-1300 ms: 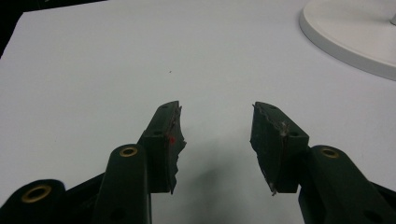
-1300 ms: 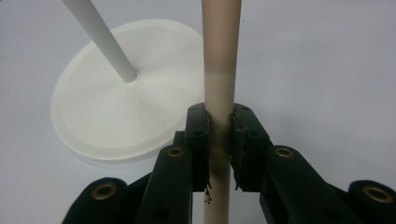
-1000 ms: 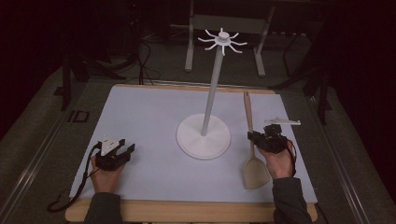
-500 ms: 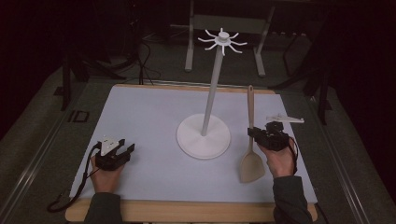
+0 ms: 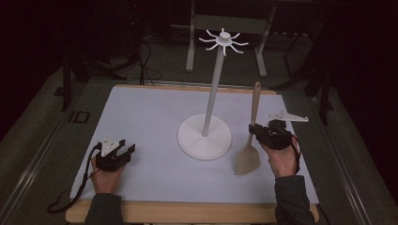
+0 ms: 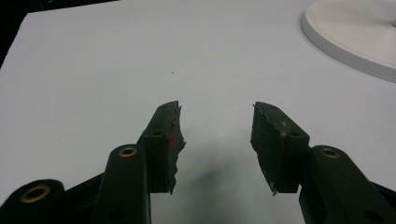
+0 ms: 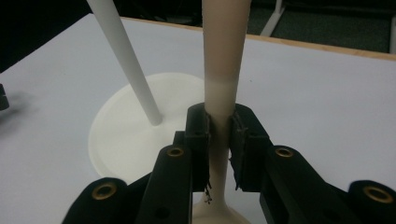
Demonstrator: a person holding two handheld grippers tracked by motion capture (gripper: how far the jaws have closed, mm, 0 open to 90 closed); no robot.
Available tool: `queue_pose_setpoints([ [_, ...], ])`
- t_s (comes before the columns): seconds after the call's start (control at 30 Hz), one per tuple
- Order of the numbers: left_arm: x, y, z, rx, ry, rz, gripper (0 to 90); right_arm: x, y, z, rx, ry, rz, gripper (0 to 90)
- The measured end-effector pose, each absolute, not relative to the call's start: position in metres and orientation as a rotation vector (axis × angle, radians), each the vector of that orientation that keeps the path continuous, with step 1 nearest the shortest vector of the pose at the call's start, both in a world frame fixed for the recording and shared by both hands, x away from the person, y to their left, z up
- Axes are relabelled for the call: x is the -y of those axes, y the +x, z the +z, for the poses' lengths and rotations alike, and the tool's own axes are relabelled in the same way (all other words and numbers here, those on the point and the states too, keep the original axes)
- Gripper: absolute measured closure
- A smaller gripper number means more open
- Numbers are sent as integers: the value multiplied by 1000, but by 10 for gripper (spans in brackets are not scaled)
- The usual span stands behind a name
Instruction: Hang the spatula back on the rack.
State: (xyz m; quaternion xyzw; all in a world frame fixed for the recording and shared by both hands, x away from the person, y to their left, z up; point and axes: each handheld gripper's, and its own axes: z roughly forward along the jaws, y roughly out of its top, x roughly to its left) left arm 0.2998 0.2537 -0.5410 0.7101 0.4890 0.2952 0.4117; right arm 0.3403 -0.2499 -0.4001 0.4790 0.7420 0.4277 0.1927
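Beige spatula (image 5: 249, 149) sits clamped by its handle in our right gripper (image 5: 263, 132) in the high view, blade low near the table (image 5: 141, 112), handle rising away from us, just right of the white stand (image 5: 205, 136); the stand's hook crown (image 5: 224, 40) is well above it. Our left gripper (image 5: 123, 152) rests at the table's near left, well apart. Left gripper view: jaws spread wide, nothing between them, stand base (image 6: 355, 35) at upper right. Right gripper view: both pads (image 7: 200, 140) press the spatula neck (image 7: 219, 107), stand pole (image 7: 126, 58) to its left.
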Motion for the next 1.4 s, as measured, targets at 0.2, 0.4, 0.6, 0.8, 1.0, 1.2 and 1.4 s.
queue_pose_setpoints([
  [0.2, -254, 300, -541, -1230, 1787, 741, 523, 246, 338, -394, -2078, 1315, 1216, 784],
  [0.4, -254, 300, -541, -1231, 1787, 741, 523, 244, 336, -388, -2076, 1293, 1226, 784],
  [0.6, -254, 300, -541, -1231, 1788, 741, 523, 242, 335, -380, -2072, 1258, 1245, 783],
  [0.8, -254, 300, -541, -1231, 1786, 740, 522, 241, 333, -372, -2065, 1231, 1254, 783],
  [1.0, -254, 300, -541, -1232, 1787, 739, 522, 238, 332, -366, -2060, 1209, 1270, 783],
  [1.2, -254, 300, -541, -1231, 1788, 740, 522, 235, 332, -361, -2066, 1185, 1275, 783],
  [1.4, -254, 300, -541, -1232, 1788, 738, 521, 233, 331, -356, -2061, 1166, 1281, 784],
])
